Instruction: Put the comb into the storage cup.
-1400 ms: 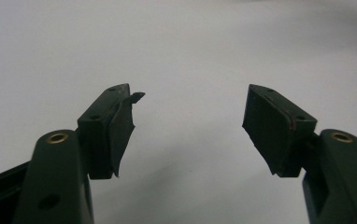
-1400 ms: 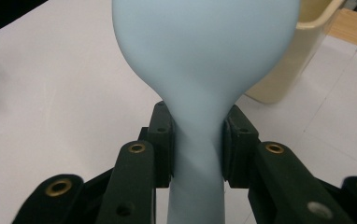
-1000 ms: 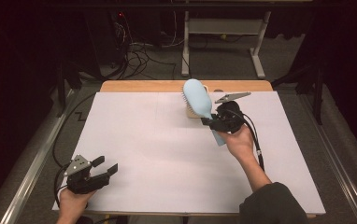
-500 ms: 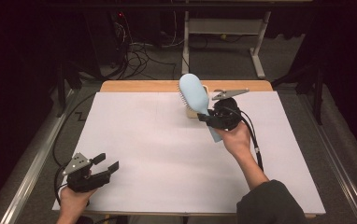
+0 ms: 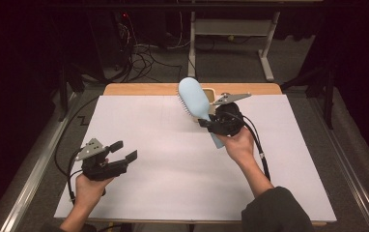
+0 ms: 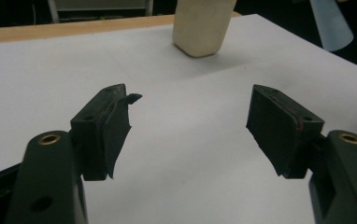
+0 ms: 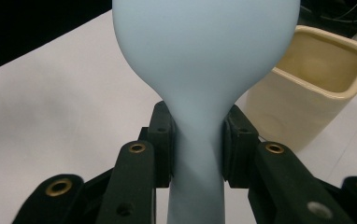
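Between the two black jaws of the right tongs (image 7: 197, 140) sits the narrow neck of a pale blue hairbrush (image 7: 204, 65); the pads press on it from both sides, so the grip is closed on the brush. The brush is smooth, matte plastic, with a wide oval head and a handle that becomes thinner toward the neck. In the high view the hairbrush (image 5: 194, 99) is held in the air above the far middle part of the white tabletop (image 5: 173, 159), its head tilted up and away from the person, and short bristles show along its lower left edge. The handle end comes out below the right tongs (image 5: 210, 122), beside the right hand (image 5: 238, 145), whose forearm in a dark sleeve reaches in from the bottom.

Just behind the brush stands a cream square cup (image 7: 317, 88), open at the top; in the high view it is mostly hidden by the brush head and the tongs.

The left tongs (image 5: 123, 151) are at the near left of the tabletop, well apart from the brush. Their jaws have just been opening and now stand wide apart with nothing between them. The left hand (image 5: 90, 186) holds them low, pointing to the right and slightly away.

In the left gripper view the cup and the blue handle are cut off by the top edge.
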`<state>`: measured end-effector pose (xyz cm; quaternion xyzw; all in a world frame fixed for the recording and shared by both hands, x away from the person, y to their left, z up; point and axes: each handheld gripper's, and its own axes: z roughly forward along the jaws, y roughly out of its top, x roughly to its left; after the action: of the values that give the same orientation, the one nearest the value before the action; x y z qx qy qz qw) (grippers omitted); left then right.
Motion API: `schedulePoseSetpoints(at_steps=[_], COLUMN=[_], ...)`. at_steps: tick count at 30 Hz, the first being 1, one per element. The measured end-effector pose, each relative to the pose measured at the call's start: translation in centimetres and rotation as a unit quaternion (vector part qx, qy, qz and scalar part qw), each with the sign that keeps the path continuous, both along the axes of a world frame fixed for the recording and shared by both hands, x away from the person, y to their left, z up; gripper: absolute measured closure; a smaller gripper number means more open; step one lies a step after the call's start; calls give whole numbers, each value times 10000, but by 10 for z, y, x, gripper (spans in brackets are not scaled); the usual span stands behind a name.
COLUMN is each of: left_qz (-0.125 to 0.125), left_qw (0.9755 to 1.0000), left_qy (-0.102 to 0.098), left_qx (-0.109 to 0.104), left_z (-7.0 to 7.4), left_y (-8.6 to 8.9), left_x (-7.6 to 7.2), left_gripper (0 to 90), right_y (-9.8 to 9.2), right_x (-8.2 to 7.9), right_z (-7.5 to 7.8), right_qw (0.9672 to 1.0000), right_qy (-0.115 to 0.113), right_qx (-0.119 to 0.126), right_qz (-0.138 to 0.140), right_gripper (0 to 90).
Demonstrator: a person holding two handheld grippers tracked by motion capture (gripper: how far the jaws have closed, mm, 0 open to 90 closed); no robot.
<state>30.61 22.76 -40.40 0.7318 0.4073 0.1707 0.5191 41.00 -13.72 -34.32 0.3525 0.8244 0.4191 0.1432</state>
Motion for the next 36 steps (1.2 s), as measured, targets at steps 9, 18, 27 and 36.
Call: schedulePoseSetpoints(at_steps=[9,18,27,36], left_qz=[-223,-361,-535,-674], left_qw=[9997,9993,9985,9972], left_qy=[-29,-61,3,72], left_qx=[-5,-44,-150,-319], left_z=[19,31,38,45], left_y=[-28,-48,-65,-77], left_x=[21,39,52,63], left_gripper=[300,272,274,252], right_y=[5,10,15,18], right_x=[-3,-4,-6,-8], right_z=[-1,-3,-6,-8], right_qw=[10000,9999,9997,9996], right_qy=[15,33,20,37], right_qx=[-29,-40,-84,-103], right_qz=[79,146,216,265], right_gripper=[705,705,705,705])
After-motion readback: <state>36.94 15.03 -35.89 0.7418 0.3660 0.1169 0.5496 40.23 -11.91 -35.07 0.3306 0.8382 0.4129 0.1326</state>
